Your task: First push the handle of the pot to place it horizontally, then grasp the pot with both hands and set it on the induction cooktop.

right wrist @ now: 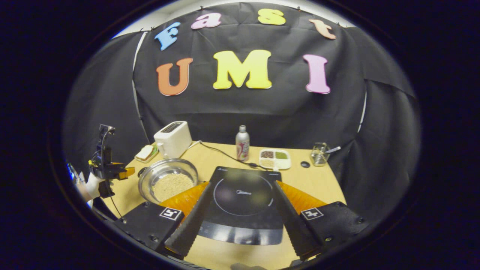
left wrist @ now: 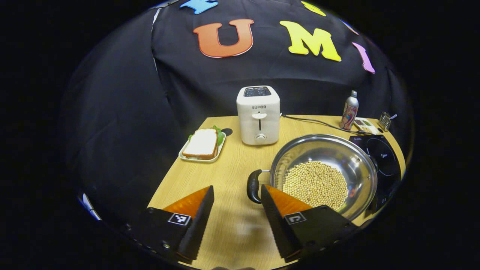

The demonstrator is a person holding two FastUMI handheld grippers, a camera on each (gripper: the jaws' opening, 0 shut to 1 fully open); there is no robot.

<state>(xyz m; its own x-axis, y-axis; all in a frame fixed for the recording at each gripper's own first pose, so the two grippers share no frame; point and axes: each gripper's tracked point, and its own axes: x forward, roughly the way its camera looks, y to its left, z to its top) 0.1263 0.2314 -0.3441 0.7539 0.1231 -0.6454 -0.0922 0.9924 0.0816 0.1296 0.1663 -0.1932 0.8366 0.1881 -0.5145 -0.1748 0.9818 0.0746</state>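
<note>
A steel pot [left wrist: 350, 155] holding soybeans [left wrist: 315, 183] stands on the wooden table, right of centre in the left gripper view. Its black handle [left wrist: 254, 186] points left, just beside the tip of my left gripper's right-hand finger. The left gripper [left wrist: 236, 191] is open over bare table with nothing between its fingers. The black induction cooktop [left wrist: 382, 157] lies right behind the pot. In the right gripper view, my right gripper [right wrist: 242, 185] is open above the cooktop [right wrist: 243, 198]. The pot [right wrist: 165, 168] sits to its left, and the left gripper [right wrist: 108, 168] hovers beyond it.
A white toaster [left wrist: 258, 114] stands at the back with its cord trailing right. A plate with a sandwich [left wrist: 202, 144] lies left of it. A bottle [right wrist: 242, 143], a divided tray [right wrist: 275, 158] and a wire holder [right wrist: 319, 153] line the back edge behind the cooktop.
</note>
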